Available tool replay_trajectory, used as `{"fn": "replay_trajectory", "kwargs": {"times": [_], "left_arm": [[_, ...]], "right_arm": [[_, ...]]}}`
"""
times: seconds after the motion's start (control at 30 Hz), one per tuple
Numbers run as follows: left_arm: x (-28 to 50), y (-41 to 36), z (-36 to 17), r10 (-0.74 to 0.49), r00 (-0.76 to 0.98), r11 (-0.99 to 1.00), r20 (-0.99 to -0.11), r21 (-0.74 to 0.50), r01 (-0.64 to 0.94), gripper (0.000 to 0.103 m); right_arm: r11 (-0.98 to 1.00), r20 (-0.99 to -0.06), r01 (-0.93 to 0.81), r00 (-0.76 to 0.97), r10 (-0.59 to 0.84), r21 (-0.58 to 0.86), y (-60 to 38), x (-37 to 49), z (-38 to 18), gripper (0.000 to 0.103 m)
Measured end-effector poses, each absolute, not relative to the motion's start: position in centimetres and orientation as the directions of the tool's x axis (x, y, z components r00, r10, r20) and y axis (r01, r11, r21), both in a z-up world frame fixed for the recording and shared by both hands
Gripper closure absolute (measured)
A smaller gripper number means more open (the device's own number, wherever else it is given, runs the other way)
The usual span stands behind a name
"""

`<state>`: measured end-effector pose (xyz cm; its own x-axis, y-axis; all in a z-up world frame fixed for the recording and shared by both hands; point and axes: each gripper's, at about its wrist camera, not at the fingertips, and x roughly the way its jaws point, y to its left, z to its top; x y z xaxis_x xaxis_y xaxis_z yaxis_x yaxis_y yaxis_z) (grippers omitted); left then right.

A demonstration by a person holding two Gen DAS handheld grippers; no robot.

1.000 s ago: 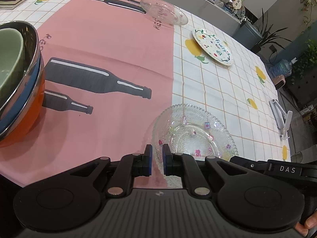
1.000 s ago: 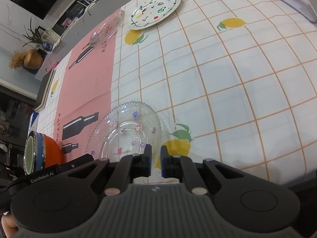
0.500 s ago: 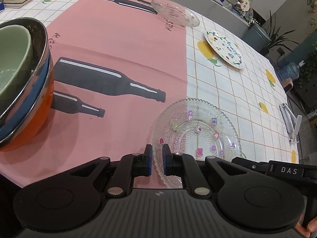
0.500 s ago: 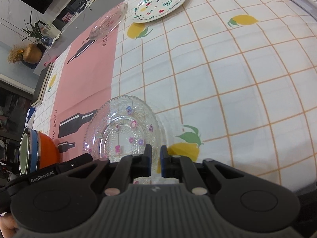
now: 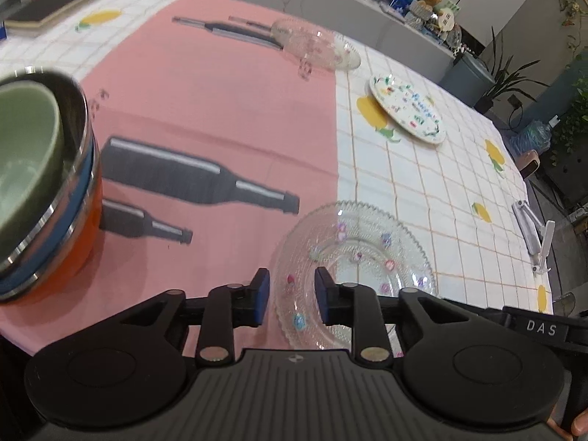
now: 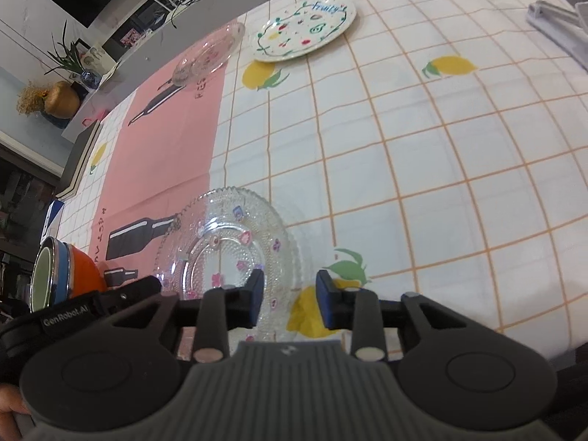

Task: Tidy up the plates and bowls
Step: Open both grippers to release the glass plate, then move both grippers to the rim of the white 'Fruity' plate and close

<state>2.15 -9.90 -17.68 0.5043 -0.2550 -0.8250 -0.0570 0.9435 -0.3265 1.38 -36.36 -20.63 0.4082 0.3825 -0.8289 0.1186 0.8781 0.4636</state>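
Note:
A clear glass plate with small coloured flowers [image 5: 352, 257] lies near the table's front edge, also in the right wrist view [image 6: 228, 250]. My left gripper [image 5: 291, 296] is open over its near-left rim. My right gripper [image 6: 287, 296] is open over its near-right rim. Neither holds anything. A stack of bowls, green inside steel, blue and orange [image 5: 40, 191], stands at the left, also in the right wrist view [image 6: 62, 275]. A second clear glass plate [image 5: 316, 44] and a white painted plate [image 5: 406, 108] lie at the far side.
The table carries a pink cloth with black bottle prints [image 5: 205, 117] beside a white checked lemon cloth [image 6: 422, 139]. A white folded stand [image 5: 533, 231] lies at the right edge. A dark book [image 5: 58, 3] lies at the far left.
Both grippers have opened from shut. Both moved slightly back from the flowered glass plate, which stays on the table.

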Motion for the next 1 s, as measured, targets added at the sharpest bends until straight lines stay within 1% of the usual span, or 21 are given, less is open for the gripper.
{"fn": "replay_trajectory", "kwargs": {"times": [0.1, 0.2, 0.57, 0.83, 1.0], "left_arm": [[2.2, -10.3, -16.6, -0.249, 0.534, 0.95, -0.808, -0.311, -0.027, 0.065], [2.6, -10.9, -15.6, -0.267, 0.543, 0.951, -0.796, -0.309, 0.014, 0.064], [4.3, -12.3, -12.3, -0.34, 0.574, 0.932, -0.745, -0.347, 0.1, 0.064], [5.1, -13.0, -12.3, -0.345, 0.562, 0.933, -0.751, -0.341, 0.117, 0.064], [6.2, -12.9, -12.3, -0.326, 0.562, 0.941, -0.76, -0.319, 0.114, 0.064]], "right_arm": [[0.882, -0.826, 0.111, 0.421, 0.375, 0.457, -36.4, 1.1, -20.0, 0.069], [0.889, -0.82, 0.096, 0.44, 0.366, 0.448, -36.4, 1.1, -19.2, 0.069], [0.906, -0.809, 0.104, 0.5, 0.31, 0.411, -38.1, 1.8, -17.0, 0.067], [0.902, -0.808, 0.124, 0.506, 0.301, 0.413, -38.8, 1.8, -17.0, 0.066], [0.901, -0.805, 0.116, 0.508, 0.307, 0.417, -38.7, 2.5, -17.1, 0.066]]}}
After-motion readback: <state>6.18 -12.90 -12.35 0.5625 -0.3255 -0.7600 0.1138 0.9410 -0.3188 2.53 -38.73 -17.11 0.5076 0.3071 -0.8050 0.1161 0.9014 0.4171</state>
